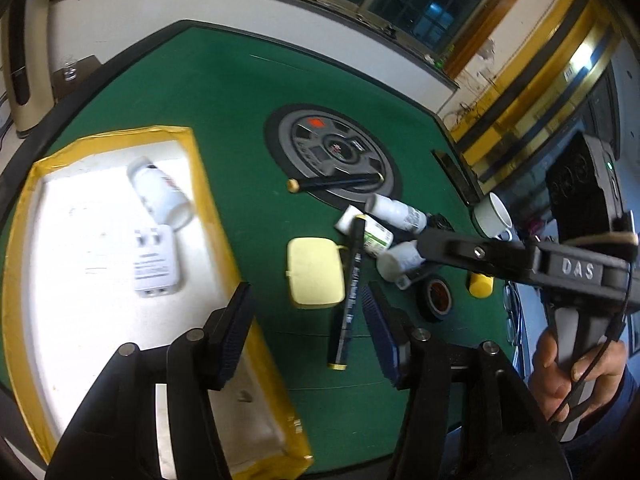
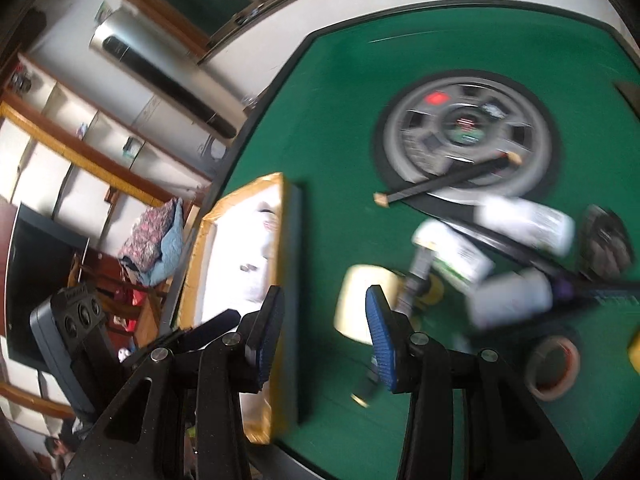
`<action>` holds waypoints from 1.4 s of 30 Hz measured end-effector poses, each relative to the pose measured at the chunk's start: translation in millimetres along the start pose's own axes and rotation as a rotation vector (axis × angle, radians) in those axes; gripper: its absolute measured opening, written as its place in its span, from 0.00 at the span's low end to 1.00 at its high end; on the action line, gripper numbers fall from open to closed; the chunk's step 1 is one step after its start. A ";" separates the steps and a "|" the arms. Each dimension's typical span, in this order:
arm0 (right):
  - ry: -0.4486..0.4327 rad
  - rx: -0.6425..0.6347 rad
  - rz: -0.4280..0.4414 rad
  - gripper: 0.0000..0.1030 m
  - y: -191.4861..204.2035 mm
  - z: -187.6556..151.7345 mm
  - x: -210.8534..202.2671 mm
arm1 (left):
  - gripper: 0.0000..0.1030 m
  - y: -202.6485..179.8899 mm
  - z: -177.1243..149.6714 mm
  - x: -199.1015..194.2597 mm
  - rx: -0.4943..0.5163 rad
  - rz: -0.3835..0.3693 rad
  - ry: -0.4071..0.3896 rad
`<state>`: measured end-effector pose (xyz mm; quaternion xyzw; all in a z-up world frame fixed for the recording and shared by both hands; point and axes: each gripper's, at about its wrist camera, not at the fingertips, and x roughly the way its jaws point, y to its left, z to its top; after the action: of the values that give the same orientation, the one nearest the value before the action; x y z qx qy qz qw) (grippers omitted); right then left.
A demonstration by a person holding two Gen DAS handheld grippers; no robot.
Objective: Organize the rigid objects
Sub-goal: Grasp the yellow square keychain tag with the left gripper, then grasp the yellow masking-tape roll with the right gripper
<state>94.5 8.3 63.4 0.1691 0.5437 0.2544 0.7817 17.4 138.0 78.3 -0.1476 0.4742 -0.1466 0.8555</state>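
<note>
Left wrist view: the left gripper (image 1: 308,332), its ribbed blue pads spread wide and empty, hangs over the yellow-taped rim of a white tray (image 1: 208,216). Inside the tray lie a smooth white bottle (image 1: 160,192) and a boxy white charger (image 1: 154,264). On the green felt table (image 1: 224,92) beside it sit a pale yellow rounded case (image 1: 316,272), a black marker (image 1: 348,296) and clustered bottles (image 1: 396,216).

Right wrist view, blurred: the right gripper (image 2: 324,332) stands partly open, holding nothing, above bare felt between the tray's edge and the case.
</note>
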 end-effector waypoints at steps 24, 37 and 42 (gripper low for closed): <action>-0.139 0.252 -0.096 0.37 -176.0 -58.3 -113.0 | 0.47 -40.7 6.1 98.4 0.165 0.293 0.223; -0.134 0.245 -0.226 0.47 -215.0 -48.6 -108.8 | 0.46 -75.5 -62.1 71.1 0.174 0.163 0.238; -0.141 0.139 -0.281 0.47 -219.0 -35.6 -109.1 | 0.46 -59.9 -63.9 60.4 0.083 0.115 0.245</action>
<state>77.6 -233.8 15.8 0.1627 0.5221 0.0919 0.8321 -13.2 52.4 23.0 -0.0655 0.5761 -0.1337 0.8037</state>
